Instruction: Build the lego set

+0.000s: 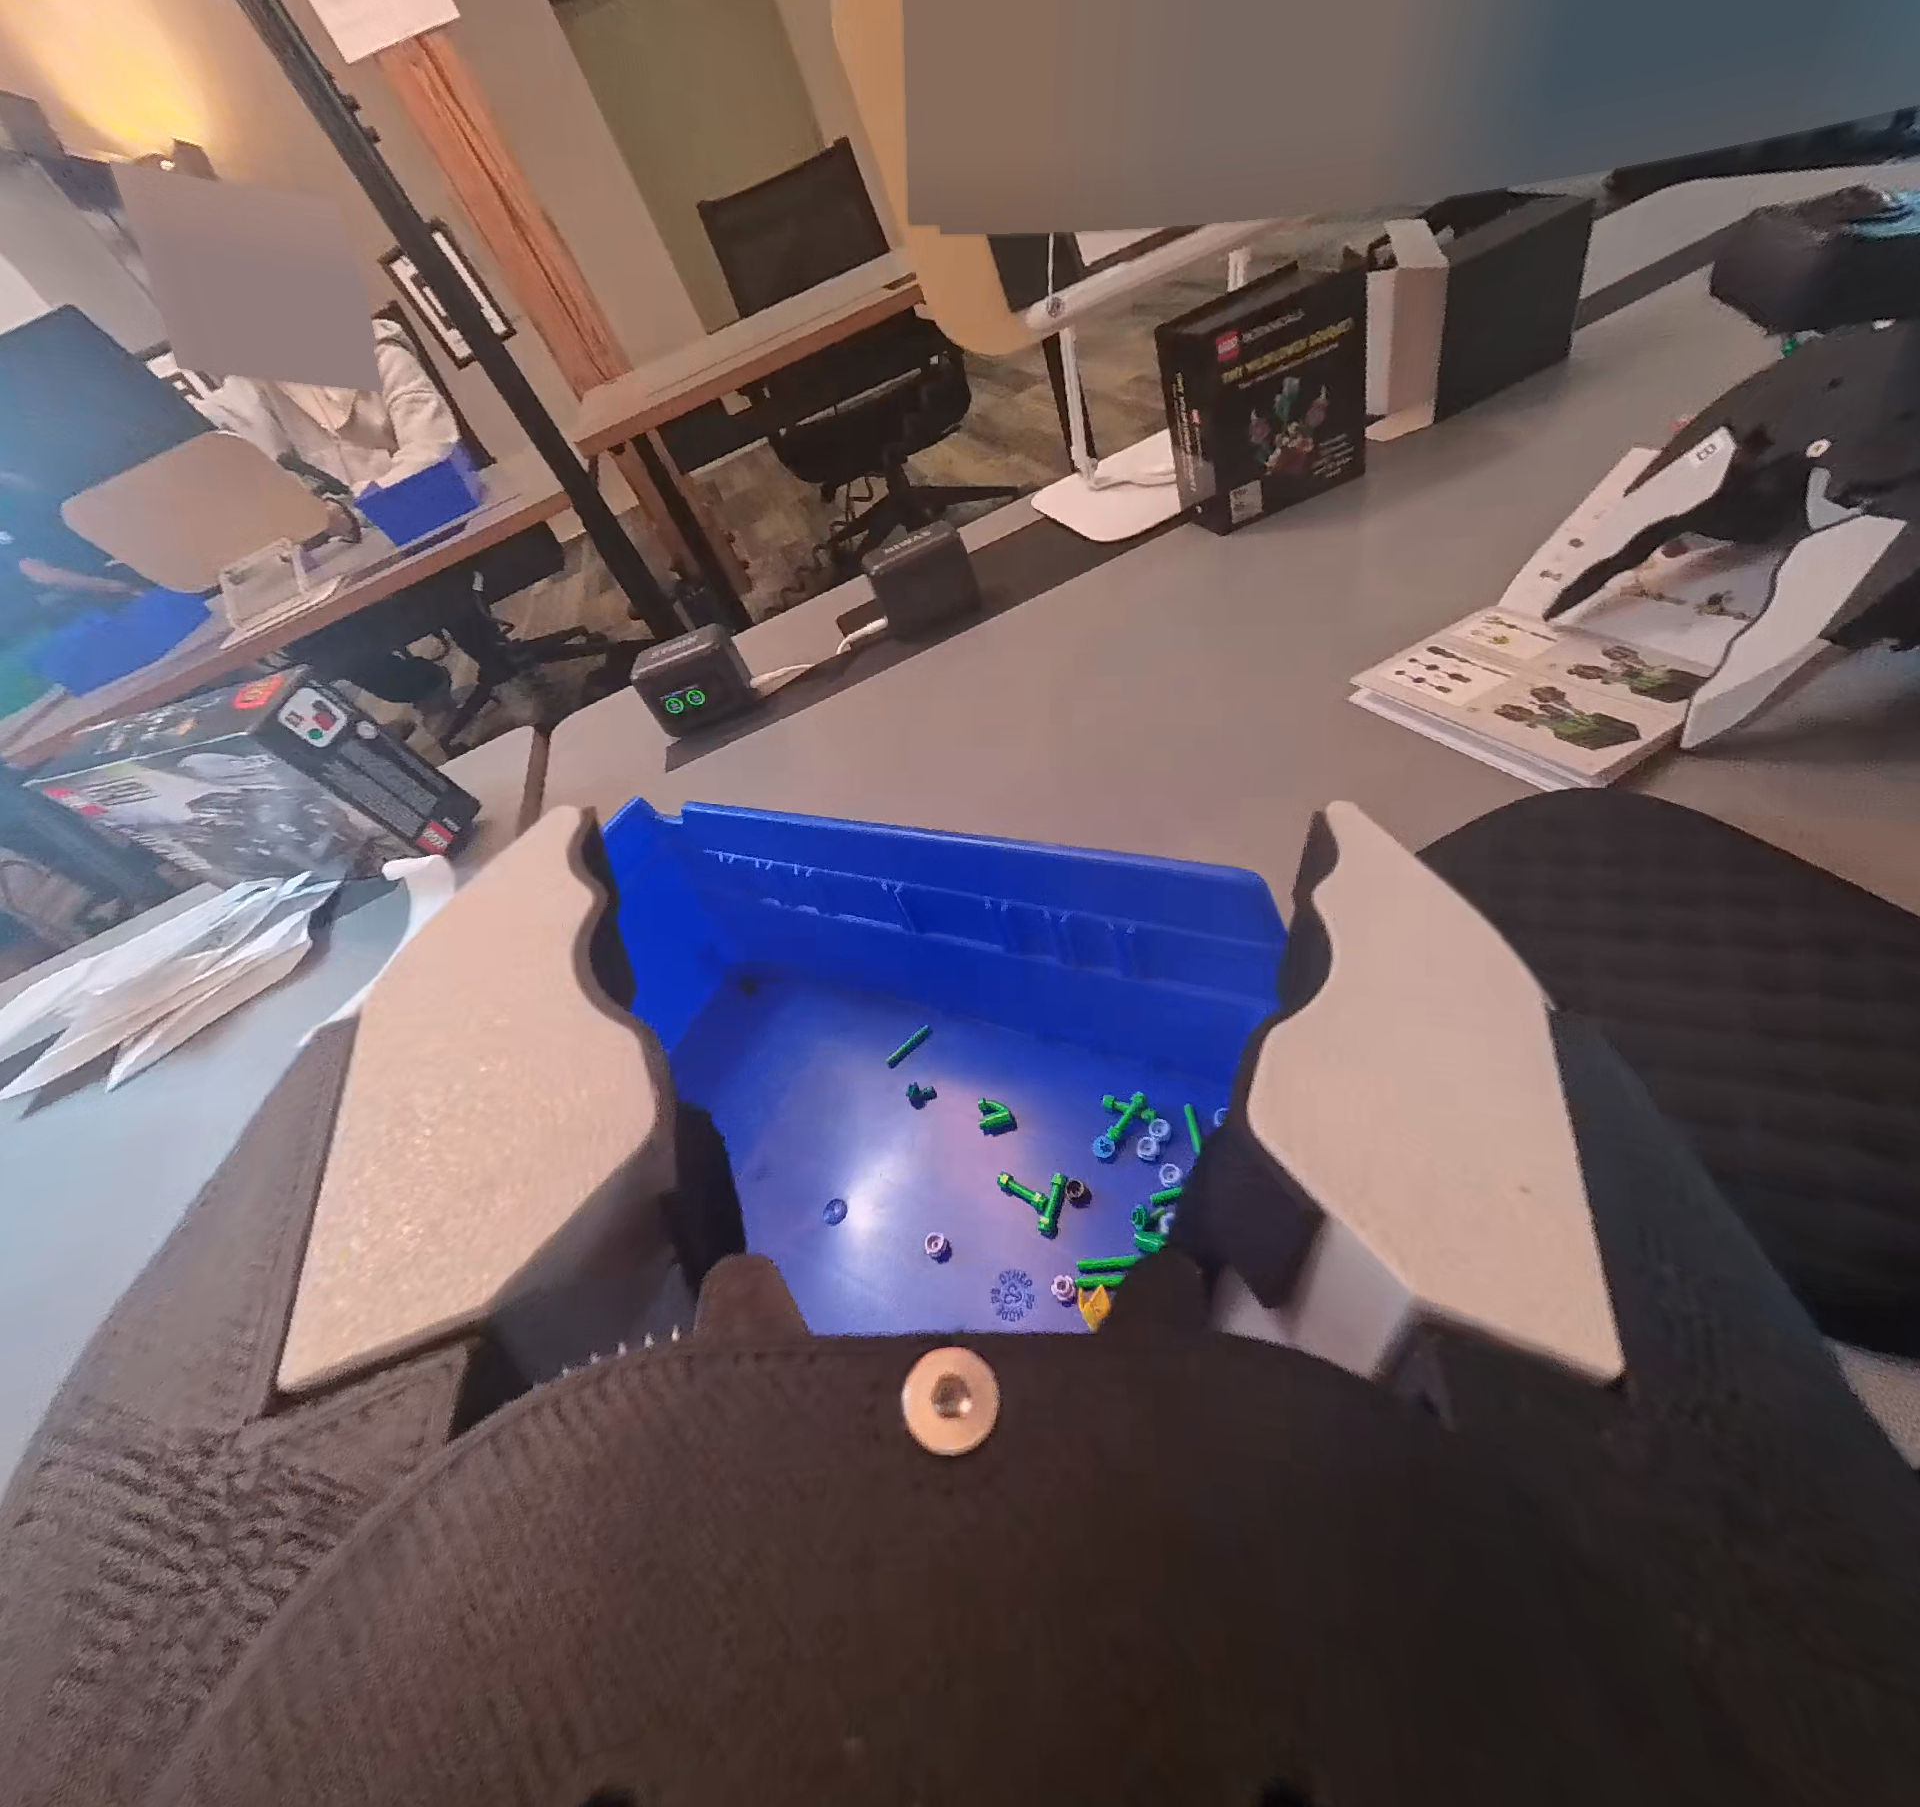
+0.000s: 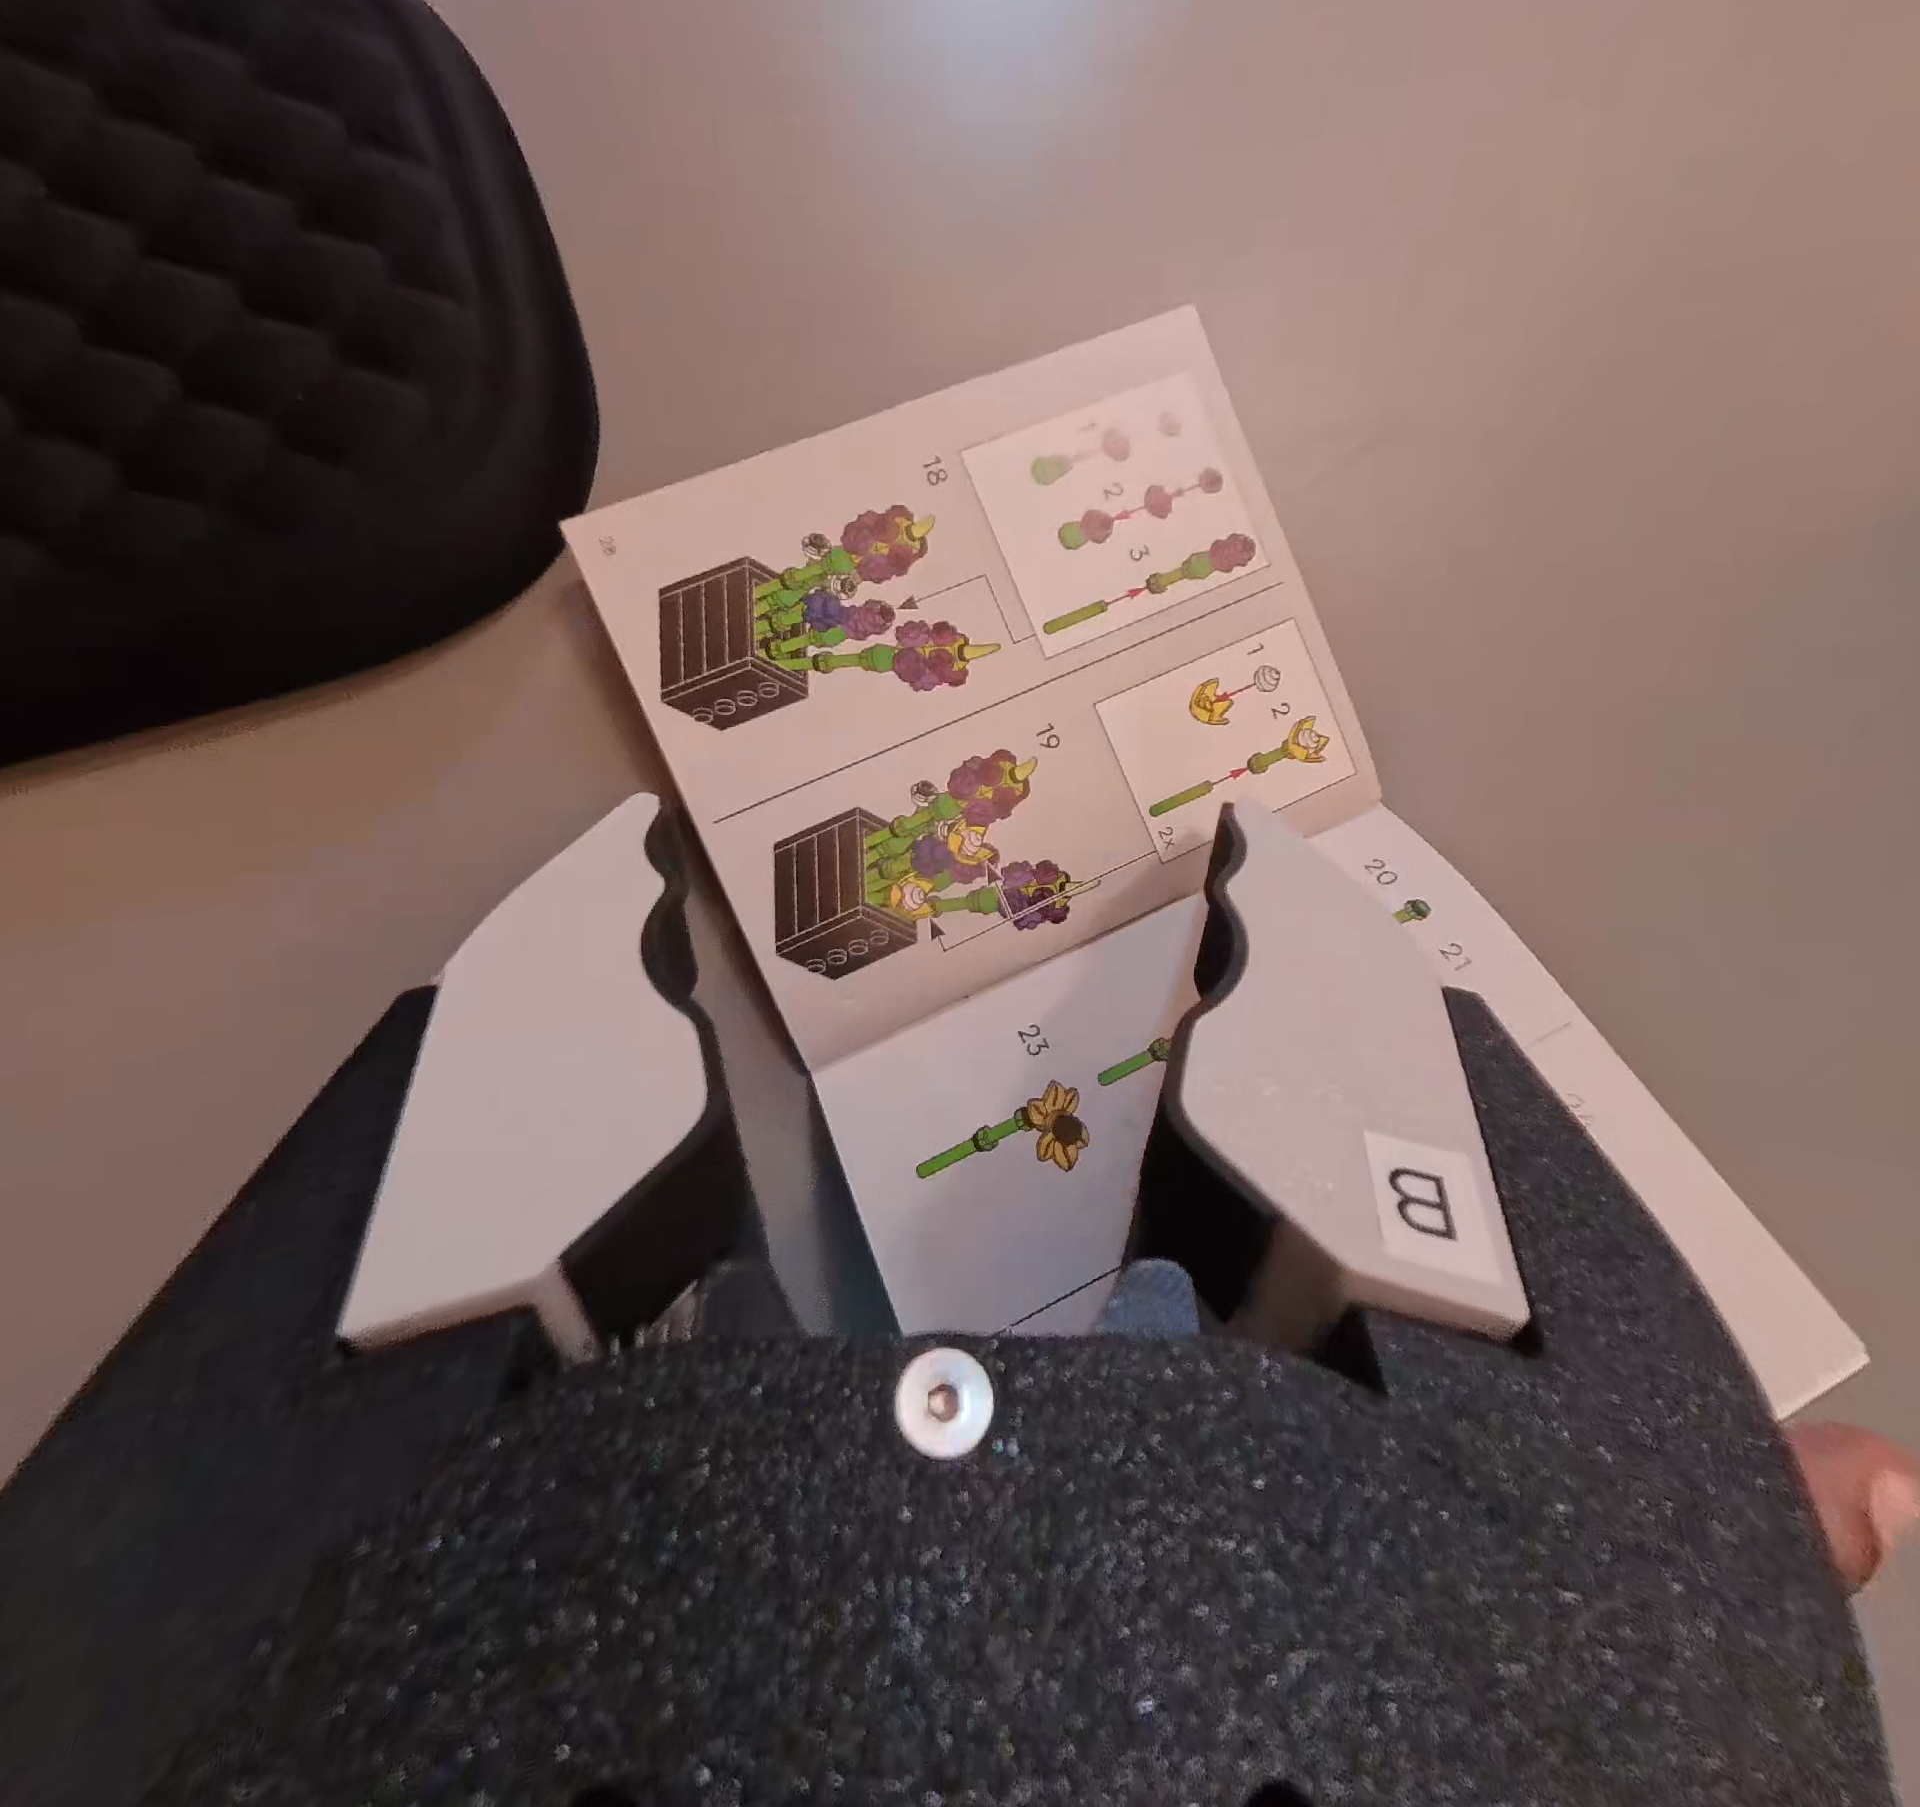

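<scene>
Left wrist view looks down between the spread, empty fingers of the left gripper (image 1: 945,936) into a blue plastic bin (image 1: 935,884) on the grey table (image 1: 1091,697); its floor holds scattered small green stem pieces (image 1: 1039,1201), pale round studs (image 1: 1148,1147) and what may be one yellow piece (image 1: 1093,1305). Right gripper (image 2: 940,822), fingers also apart, hovers over the open white instruction booklet (image 2: 966,677), one page raised between them, beside a black padded case (image 2: 239,303).
</scene>
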Motion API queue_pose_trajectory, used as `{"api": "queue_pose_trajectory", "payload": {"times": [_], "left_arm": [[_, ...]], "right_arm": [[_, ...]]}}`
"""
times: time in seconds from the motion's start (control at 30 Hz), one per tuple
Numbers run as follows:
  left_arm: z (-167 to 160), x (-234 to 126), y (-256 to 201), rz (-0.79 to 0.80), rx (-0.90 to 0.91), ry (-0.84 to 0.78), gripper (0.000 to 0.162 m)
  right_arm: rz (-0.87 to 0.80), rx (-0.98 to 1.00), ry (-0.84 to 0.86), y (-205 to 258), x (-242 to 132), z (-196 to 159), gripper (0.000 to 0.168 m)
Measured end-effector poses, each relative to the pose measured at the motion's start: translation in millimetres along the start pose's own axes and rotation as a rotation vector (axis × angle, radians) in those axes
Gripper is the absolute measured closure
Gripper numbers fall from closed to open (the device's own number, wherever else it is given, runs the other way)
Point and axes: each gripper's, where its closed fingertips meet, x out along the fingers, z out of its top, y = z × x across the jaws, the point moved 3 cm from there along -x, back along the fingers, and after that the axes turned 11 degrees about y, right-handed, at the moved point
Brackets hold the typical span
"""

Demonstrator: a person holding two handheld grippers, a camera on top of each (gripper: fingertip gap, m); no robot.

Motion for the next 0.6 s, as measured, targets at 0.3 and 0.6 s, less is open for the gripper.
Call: {"api": "queue_pose_trajectory", "payload": {"times": [0.3, 0.6], "left_arm": [[8, 11, 10, 0.081, -0.041, -0.074, 0.037], [-13, 3, 32, 0.04, 0.018, 0.128, 0.093]], "right_arm": [[-0.27, -0.035, -0.659, 0, -80, 51, 0.053], [-0.39, 0.067, -1.1, 6, -132, 43, 0.056]]}}
